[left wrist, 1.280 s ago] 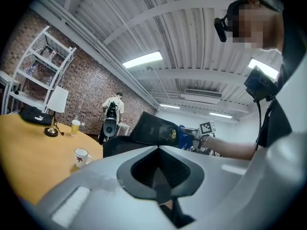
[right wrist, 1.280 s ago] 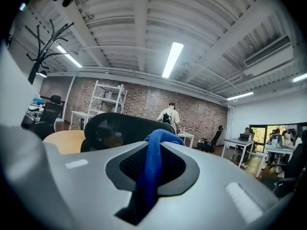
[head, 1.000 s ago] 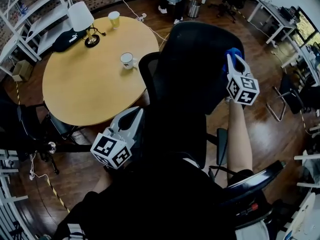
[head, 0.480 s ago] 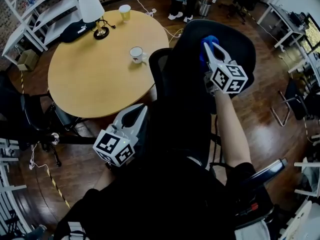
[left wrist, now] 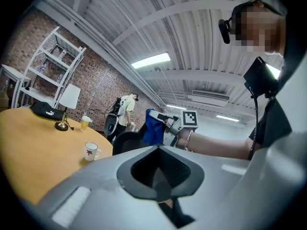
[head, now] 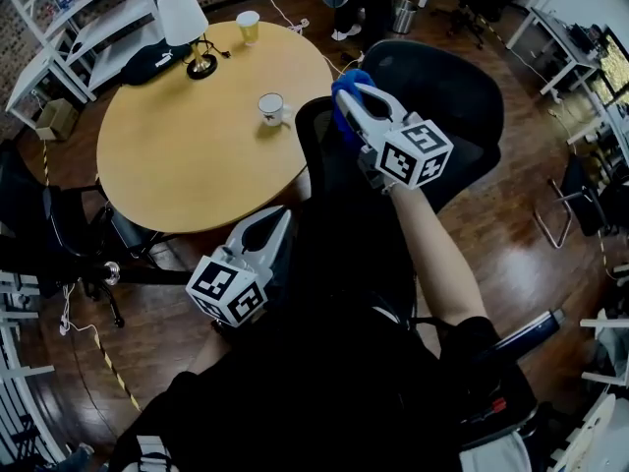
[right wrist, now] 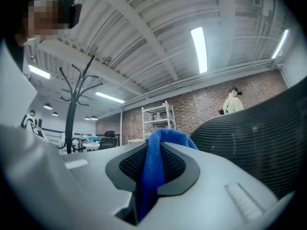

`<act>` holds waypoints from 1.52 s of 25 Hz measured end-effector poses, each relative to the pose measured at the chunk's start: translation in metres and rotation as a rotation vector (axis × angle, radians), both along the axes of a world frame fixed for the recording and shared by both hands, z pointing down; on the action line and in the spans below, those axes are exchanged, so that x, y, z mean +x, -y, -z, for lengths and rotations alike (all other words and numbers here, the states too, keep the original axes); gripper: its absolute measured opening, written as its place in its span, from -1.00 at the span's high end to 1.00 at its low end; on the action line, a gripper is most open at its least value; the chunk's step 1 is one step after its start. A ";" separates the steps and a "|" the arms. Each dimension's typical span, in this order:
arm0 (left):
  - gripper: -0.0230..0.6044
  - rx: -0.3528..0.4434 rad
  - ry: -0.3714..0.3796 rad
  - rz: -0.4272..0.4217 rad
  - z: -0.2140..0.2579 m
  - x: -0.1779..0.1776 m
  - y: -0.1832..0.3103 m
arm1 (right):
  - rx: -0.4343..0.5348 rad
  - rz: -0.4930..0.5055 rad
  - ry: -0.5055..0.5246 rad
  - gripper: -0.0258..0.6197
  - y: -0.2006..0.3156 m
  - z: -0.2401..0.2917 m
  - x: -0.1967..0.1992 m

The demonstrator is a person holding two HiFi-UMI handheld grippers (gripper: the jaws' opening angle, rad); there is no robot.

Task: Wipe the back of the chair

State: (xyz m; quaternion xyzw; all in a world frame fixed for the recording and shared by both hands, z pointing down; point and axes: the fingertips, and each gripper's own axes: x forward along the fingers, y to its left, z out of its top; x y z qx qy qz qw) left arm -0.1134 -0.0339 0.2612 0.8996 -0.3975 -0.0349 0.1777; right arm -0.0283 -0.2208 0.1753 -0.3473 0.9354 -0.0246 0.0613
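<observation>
Here the right tongs (head: 354,94) clamp a blue cloth (head: 345,81), the black mesh chair back (head: 447,87) just to their right; the left tongs (head: 277,216) are closed, empty.

Table: round, light wood table (head: 177,165), upper left of the frame.
On table, far edge: white-shaded lamp (head: 187,28), yellowish cup (head: 249,26), black bag (head: 157,59).
On table, right edge: white mug (head: 270,108), standing alone.
Floor: dark wood planks (head: 521,214).
On floor, top of frame: white cable (head: 295,18), metal bin (head: 405,13).
</observation>
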 end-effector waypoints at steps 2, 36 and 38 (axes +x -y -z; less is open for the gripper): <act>0.91 0.006 -0.002 -0.004 0.001 0.001 0.000 | 0.076 -0.002 -0.020 0.77 -0.015 0.008 -0.007; 0.91 -0.075 0.050 0.065 -0.017 -0.012 -0.010 | 0.222 -0.657 -0.215 0.77 0.027 -0.029 0.203; 0.91 -0.081 0.050 0.078 -0.018 -0.018 -0.011 | 0.211 -0.571 -0.156 0.77 0.032 -0.030 0.173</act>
